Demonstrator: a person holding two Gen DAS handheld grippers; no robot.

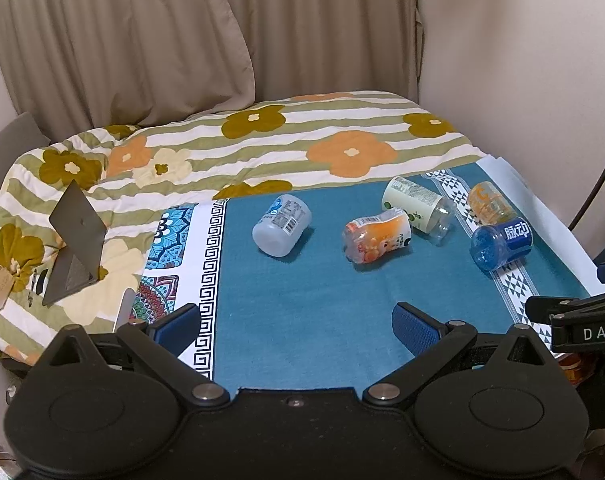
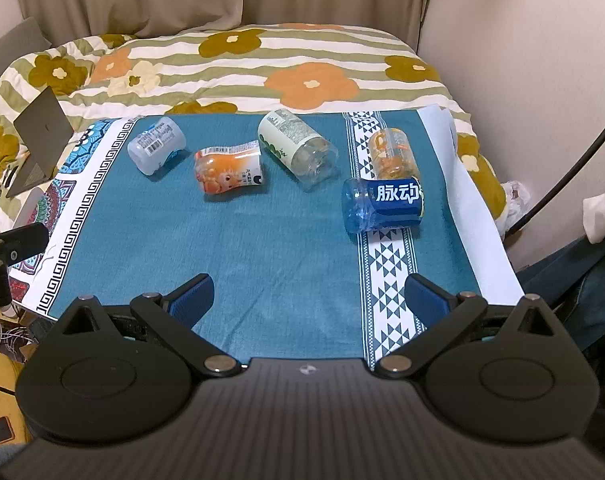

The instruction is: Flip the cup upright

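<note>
On a teal cloth (image 2: 286,240) over a floral bedspread (image 2: 262,60), five cups toppled, beige curtains (image 1: 142,40) behind, both jaws spread.

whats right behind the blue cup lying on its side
Just behind the blue cup lies the clear orange-printed cup, also on its side, on the patterned white stripe of the cloth. Whether the two touch cannot be told; their near edges overlap.

My left gripper (image 1: 296,326) low, level, blue pads spread wide, gripping nothing. My right gripper (image 2: 308,298) same: spread wide, nothing between pads.
</note>
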